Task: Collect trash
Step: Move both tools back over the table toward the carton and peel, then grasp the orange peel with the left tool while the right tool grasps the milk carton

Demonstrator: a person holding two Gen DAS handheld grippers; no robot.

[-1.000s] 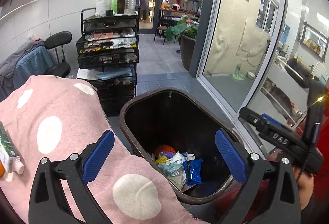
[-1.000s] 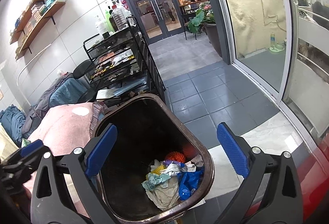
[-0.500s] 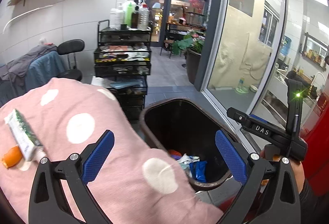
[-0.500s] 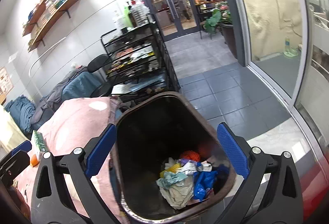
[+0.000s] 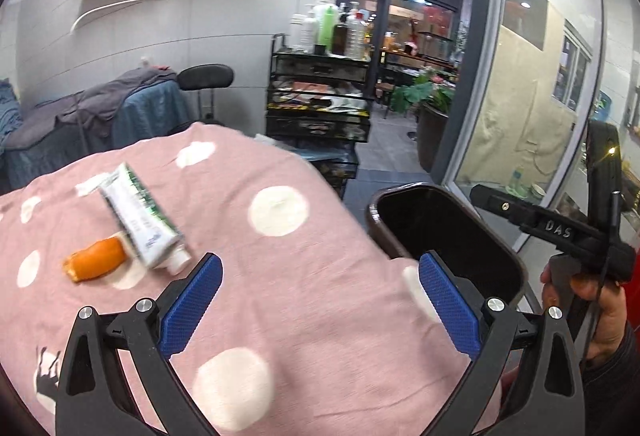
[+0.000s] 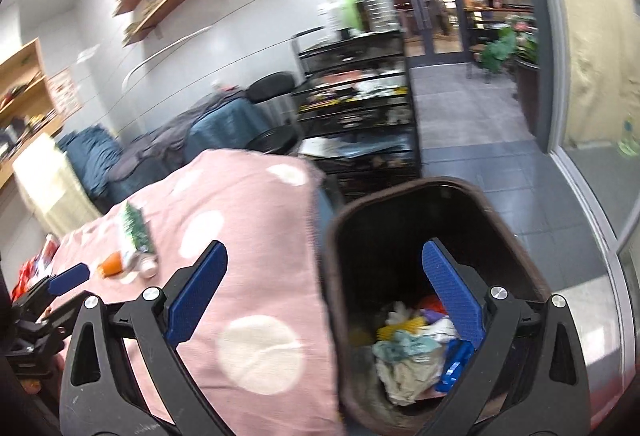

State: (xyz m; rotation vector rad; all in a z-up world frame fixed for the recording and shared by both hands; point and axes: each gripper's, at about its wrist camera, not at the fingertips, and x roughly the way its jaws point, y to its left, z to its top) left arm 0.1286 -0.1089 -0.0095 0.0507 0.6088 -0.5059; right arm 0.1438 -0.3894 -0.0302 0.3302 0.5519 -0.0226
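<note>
A white and green tube (image 5: 138,222) and an orange peel (image 5: 94,260) lie on a pink cloth with white dots (image 5: 280,276); both also show in the right wrist view: tube (image 6: 134,236), peel (image 6: 111,263). A dark brown bin (image 6: 404,236) with several crumpled scraps (image 6: 408,356) stands right of the cloth. My left gripper (image 5: 318,304) is open and empty over the cloth, right of the tube. My right gripper (image 6: 322,296) is open and empty over the bin's left rim.
A black wire cart (image 5: 320,103) with bottles on top stands behind the cloth. A black stool (image 5: 206,77) and draped blue and grey cloths (image 5: 100,115) are at the back left. Glass walls (image 5: 540,95) run along the right. Red items (image 6: 36,268) lie at the cloth's left end.
Both grippers have swung left, away from the bin toward the pink cloth. The tube and orange peel have come further into view. Both grippers stay open.
</note>
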